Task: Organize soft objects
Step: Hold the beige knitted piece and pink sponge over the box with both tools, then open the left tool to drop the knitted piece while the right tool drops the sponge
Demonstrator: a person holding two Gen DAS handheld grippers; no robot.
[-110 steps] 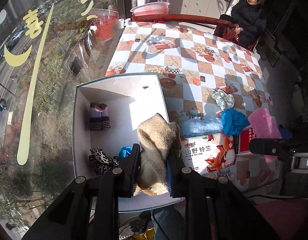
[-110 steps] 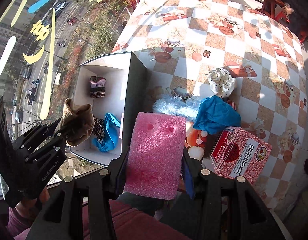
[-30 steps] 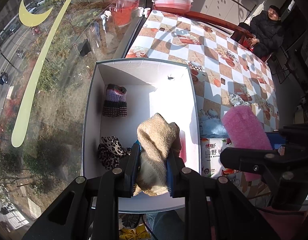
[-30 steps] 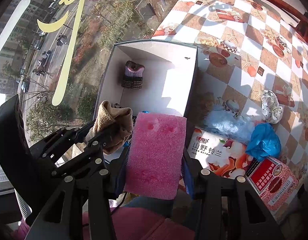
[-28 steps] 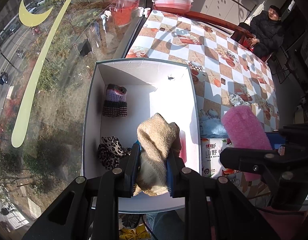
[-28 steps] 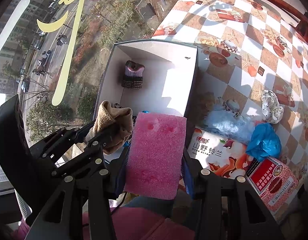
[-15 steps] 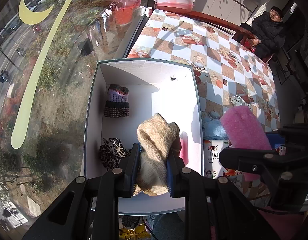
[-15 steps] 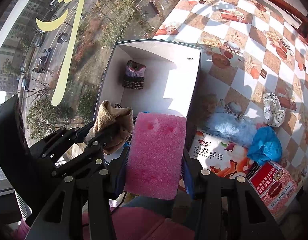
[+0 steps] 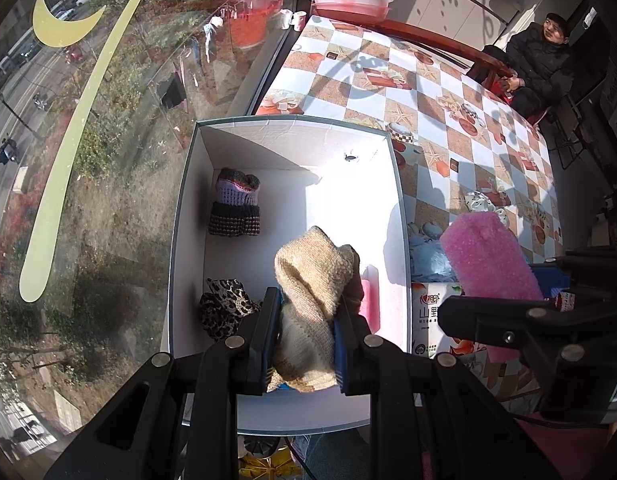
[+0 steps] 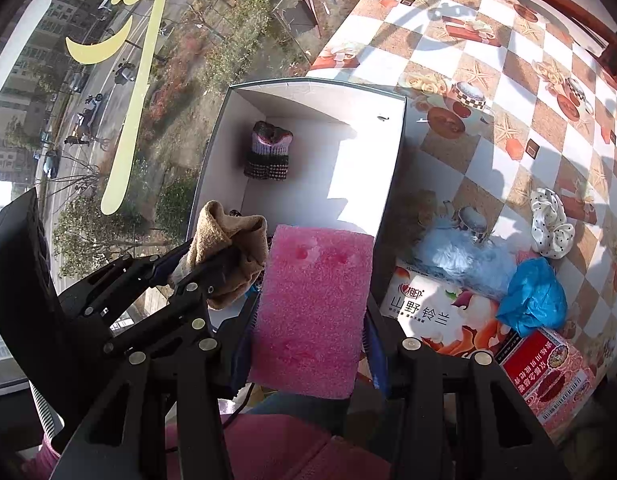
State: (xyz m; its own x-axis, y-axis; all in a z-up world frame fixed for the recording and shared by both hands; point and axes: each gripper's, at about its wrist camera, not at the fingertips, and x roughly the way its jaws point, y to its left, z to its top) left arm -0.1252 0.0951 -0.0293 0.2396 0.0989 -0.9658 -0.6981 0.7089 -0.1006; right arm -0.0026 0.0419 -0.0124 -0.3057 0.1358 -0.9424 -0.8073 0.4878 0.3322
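The beige knit cloth sits squeezed between the pads of your left gripper, whose jaws are nearly closed around it, and it hangs over the near end of the white box. Your right gripper is closed on the one pink foam sponge, jaws partly apart to fit its width, held just beside the left gripper at the box's near right edge.

Inside the box you have three things showing: one leopard-print piece at the near left, a sliver of blue cloth under the beige one, and one purple striped knit piece towards the far end.

Right of the box on the checked tablecloth lie one printed carton, one red packet, one pale blue fluffy item, one blue bag and, farther off, one white dotted scrunchie.
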